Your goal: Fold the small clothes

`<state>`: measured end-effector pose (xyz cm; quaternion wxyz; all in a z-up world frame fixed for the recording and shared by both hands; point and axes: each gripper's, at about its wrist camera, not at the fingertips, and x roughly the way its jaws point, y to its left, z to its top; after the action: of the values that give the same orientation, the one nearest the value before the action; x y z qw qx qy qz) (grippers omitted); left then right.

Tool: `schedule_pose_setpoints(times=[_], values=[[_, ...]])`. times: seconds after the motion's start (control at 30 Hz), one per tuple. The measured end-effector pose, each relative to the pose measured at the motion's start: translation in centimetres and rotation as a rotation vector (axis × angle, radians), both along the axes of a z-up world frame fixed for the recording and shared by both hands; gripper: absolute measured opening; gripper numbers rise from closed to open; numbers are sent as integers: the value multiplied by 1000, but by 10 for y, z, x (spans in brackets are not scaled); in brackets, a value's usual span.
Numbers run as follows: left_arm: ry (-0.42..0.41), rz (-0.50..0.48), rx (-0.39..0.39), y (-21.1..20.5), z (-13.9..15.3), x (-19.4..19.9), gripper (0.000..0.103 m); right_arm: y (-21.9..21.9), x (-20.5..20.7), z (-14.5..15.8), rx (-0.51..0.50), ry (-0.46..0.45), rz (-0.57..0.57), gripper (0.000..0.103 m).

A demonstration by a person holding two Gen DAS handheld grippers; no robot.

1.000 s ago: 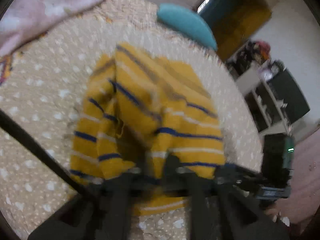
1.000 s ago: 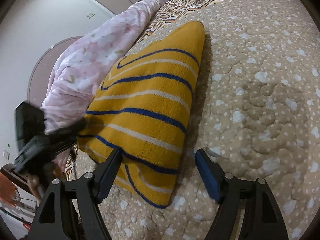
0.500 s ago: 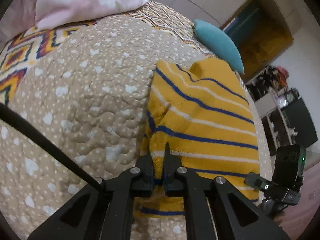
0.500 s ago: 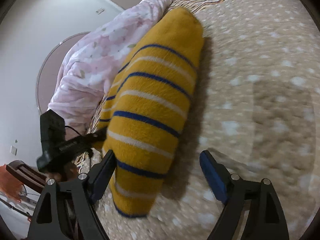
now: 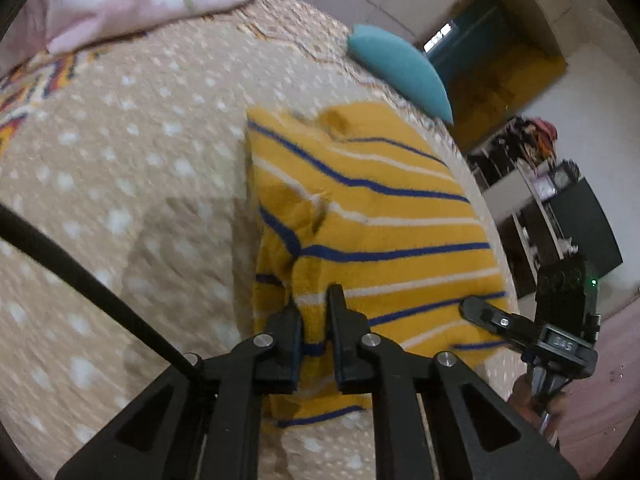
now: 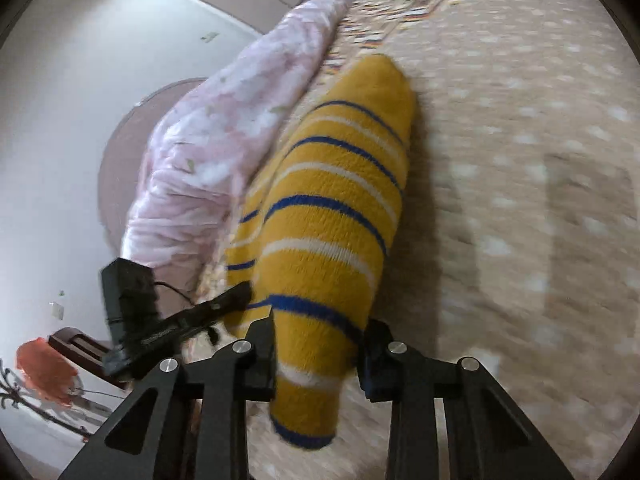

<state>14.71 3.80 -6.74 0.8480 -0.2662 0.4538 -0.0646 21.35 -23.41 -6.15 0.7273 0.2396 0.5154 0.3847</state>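
On a beige dotted bed [image 5: 120, 168], folded yellow striped sweater [image 5: 372, 216], left gripper [image 5: 314, 320] pinching its near edge, right gripper [image 6: 320, 344] closing around its end, pink quilt [image 6: 224, 152] beside, teal pillow [image 5: 396, 68] and dark shelves [image 5: 560, 208] beyond.

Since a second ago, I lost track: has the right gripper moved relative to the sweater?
Yes. The right gripper closed in on the yellow striped sweater, fingers now straddling its near end on the quilt.
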Motion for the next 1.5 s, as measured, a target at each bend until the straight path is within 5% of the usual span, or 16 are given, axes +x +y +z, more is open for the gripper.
schedule_pose_setpoints(times=[0.13, 0.27, 0.37, 0.47, 0.6, 0.77, 1.17, 1.23, 1.33, 1.4, 1.5], values=[[24, 48, -43, 7, -15, -5, 14, -29, -11, -8, -112, 2, -56, 43], [34, 68, -32, 5, -11, -18, 14, -46, -17, 44, -90, -141, -140, 43], [14, 79, 19, -2, 0, -29, 17, -15, -4, 79, -65, -196, -84, 36], [-27, 118, 71, 3, 14, -50, 32, 31, 8, 90, -95, -224, 18, 27], [-51, 184, 138, 17, 21, -76, 42, 112, 29, 71, -228, -237, 143, 27], [-25, 236, 172, 36, 17, -98, 44, 173, 54, 2, -291, -82, 179, 20], [-29, 237, 100, 28, 15, -87, 54, 141, 13, 15, -225, 25, 286, 21], [-46, 217, 111, 22, 20, -82, 62, 121, 5, 32, -176, -28, 275, 21], [-69, 185, 108, 15, 23, -64, 73, 77, 9, 66, -155, -152, 181, 39], [-56, 159, 101, 10, 20, -43, 73, 50, 22, 76, -202, -211, 69, 75], [-20, 103, 31, 5, 8, -15, 73, 25, 53, 63, -247, -193, -51, 77]])
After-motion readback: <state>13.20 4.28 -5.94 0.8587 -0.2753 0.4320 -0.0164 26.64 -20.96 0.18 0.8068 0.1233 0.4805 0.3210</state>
